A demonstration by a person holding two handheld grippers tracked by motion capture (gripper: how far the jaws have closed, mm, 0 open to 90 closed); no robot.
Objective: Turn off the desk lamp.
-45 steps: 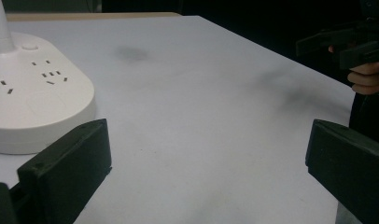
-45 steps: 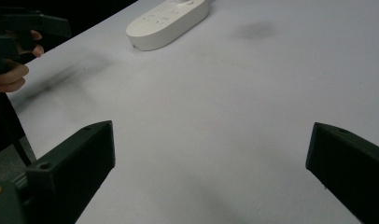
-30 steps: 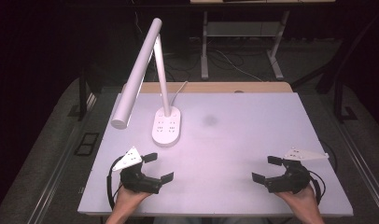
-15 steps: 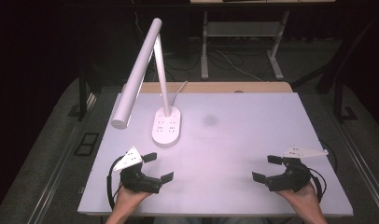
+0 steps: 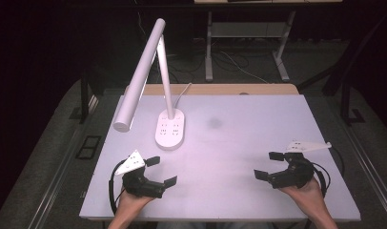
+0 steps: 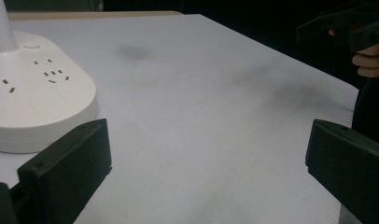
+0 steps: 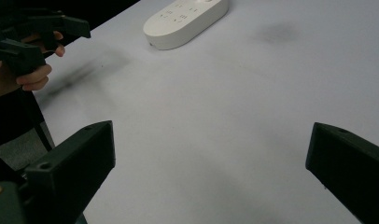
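A white desk lamp stands at the back left of the white table (image 5: 239, 143). Its oval base (image 5: 170, 129) has socket holes, and its long tube head (image 5: 137, 78) leans out to the left. My left gripper (image 5: 162, 171) rests near the front left edge, open and holding nothing. My right gripper (image 5: 268, 165) rests near the front right edge, also open and holding nothing. In the left gripper view the wide-apart jaws (image 6: 206, 172) frame bare table, with the lamp base (image 6: 33, 102) at the left. In the right gripper view the jaws (image 7: 211, 163) are equally wide, and the lamp base (image 7: 187, 16) lies far ahead.
A faint dark smudge (image 5: 214, 122) marks the table to the right of the lamp base. The lamp's cord (image 5: 182, 93) runs off the back edge. A metal-legged stand (image 5: 244, 43) sits on the floor behind. The other hand and gripper (image 7: 33, 37) show in the right gripper view.
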